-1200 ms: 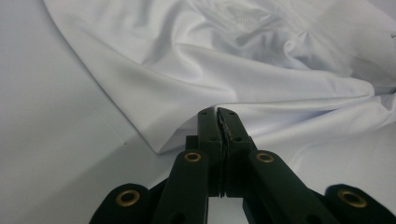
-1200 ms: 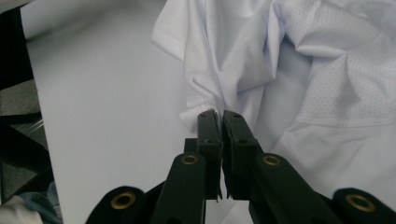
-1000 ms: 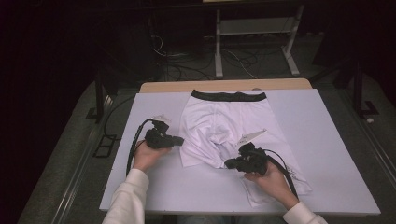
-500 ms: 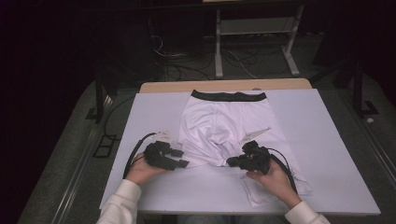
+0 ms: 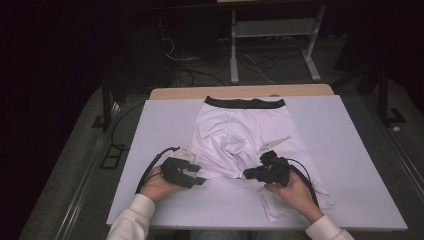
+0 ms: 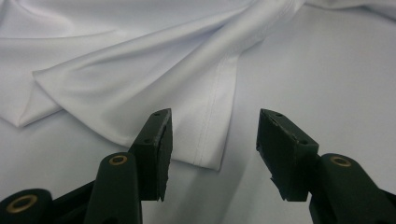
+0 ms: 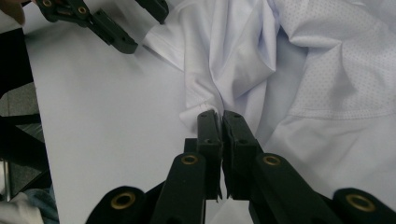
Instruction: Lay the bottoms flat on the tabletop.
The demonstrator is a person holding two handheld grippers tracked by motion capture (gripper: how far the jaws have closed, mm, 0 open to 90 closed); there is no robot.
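Left jaws: we see the left gripper [image 6: 212, 154] with its jaws apart and nothing between the pads; they have just been opening, and the hem corner of the white stretch-fabric boxer shorts [image 6: 154, 79] lies flat just ahead of the gap, nearer the pad on that view's left.

Right jaws: the right gripper [image 7: 220, 122] is closed tight on a pinch of white fabric, a small fold bunching up right at its tips; we judge this to be the crotch or inner-leg edge of the same shorts.

Step in hand: we read it as taking a fresh hold on the near leg hem with the left gripper [image 5: 192, 176] while the right gripper [image 5: 252, 173] keeps its pinch.

How to do it well: we would slide the lower pad under the stitched hem, bite on the double seam rather than the thin single layer, and keep the right hand quiet so the cloth does not drag.

Garment: the shorts [image 5: 235, 135] lie spread on the pale lilac desk [image 5: 345, 150], black waistband [image 5: 245, 103] at the far edge, legs toward us, one leg under the right hand.

Beyond: dark floor with cables and a white frame stand [image 5: 272, 35] behind the desk.
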